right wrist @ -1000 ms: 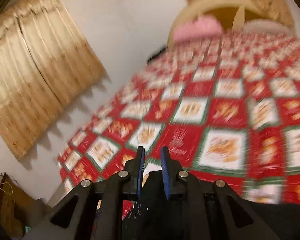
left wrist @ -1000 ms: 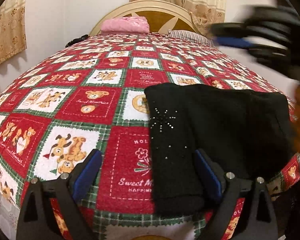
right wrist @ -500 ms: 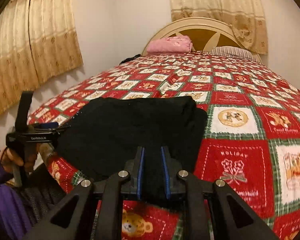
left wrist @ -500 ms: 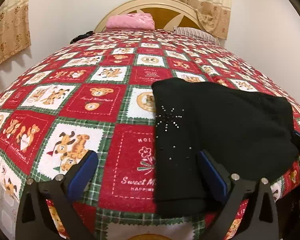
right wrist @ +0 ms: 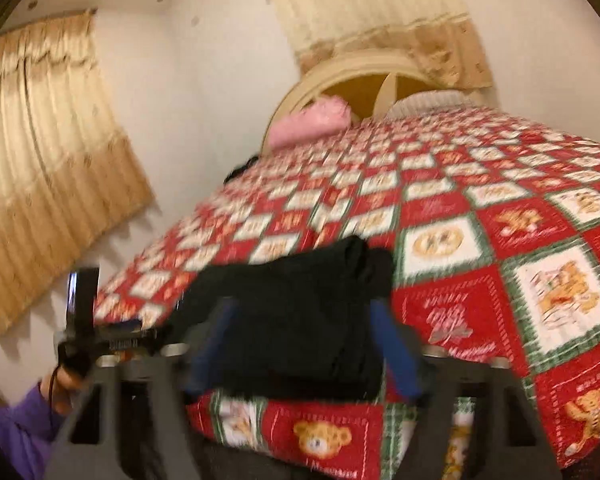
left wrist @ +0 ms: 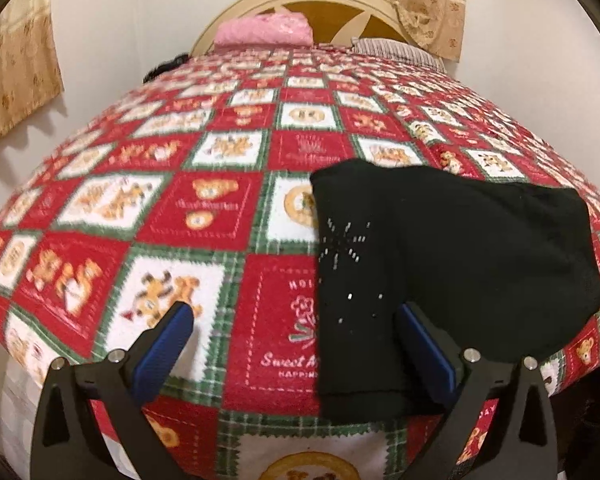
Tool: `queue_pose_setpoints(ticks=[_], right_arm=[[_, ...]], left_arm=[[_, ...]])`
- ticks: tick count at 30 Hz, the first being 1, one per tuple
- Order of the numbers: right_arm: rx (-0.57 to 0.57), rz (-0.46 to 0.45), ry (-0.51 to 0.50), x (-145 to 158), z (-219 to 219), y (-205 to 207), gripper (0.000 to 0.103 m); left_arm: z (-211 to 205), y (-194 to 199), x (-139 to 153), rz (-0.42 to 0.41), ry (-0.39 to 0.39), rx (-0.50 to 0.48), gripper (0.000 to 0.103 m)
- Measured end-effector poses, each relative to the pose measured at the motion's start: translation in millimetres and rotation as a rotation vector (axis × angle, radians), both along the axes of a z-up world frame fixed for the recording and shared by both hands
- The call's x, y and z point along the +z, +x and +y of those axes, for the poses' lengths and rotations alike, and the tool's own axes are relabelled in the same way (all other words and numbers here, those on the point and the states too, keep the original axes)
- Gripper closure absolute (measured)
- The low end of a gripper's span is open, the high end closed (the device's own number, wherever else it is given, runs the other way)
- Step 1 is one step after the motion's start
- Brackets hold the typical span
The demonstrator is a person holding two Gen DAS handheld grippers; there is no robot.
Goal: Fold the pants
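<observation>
Black pants (left wrist: 440,264) with small rhinestone studs lie folded on the near edge of the red patchwork bedspread (left wrist: 204,216). My left gripper (left wrist: 296,332) is open and empty, its right finger over the pants' near left part, its left finger over bare bedspread. In the right wrist view, which is blurred, the pants (right wrist: 300,320) lie just ahead. My right gripper (right wrist: 300,332) is open and holds nothing, its fingers on either side of the folded pile's near edge. The left gripper also shows at the left of that view (right wrist: 112,328).
A pink pillow (left wrist: 264,30) and a striped pillow (left wrist: 396,50) lie by the round headboard (left wrist: 332,4). A dark item (left wrist: 164,66) sits at the bed's far left edge. Beige curtains (right wrist: 48,208) hang on the wall to the left.
My right gripper has opened from shut and swung toward the near edge of the folded pants. The left gripper stayed open, pulling back and tilting slightly.
</observation>
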State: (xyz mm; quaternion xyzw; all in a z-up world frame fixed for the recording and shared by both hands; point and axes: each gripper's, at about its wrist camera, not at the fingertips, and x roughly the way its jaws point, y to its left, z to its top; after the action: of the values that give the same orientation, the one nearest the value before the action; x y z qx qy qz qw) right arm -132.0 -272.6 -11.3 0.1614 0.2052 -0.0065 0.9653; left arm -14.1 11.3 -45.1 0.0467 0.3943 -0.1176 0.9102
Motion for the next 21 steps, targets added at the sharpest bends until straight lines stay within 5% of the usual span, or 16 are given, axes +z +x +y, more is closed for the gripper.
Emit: queue_pose_setpoints(ticks=[6, 21], right_arm=[[-0.027, 0.058, 0.018, -16, -3, 14, 0.027], [-0.078, 0.089, 0.082, -32, -24, 12, 0.027]], left_arm=[[-7, -1, 12, -0.051, 0.049, -0.025, 0.000], [-19, 8, 17, -0.035, 0.002, -0.052, 0.000]])
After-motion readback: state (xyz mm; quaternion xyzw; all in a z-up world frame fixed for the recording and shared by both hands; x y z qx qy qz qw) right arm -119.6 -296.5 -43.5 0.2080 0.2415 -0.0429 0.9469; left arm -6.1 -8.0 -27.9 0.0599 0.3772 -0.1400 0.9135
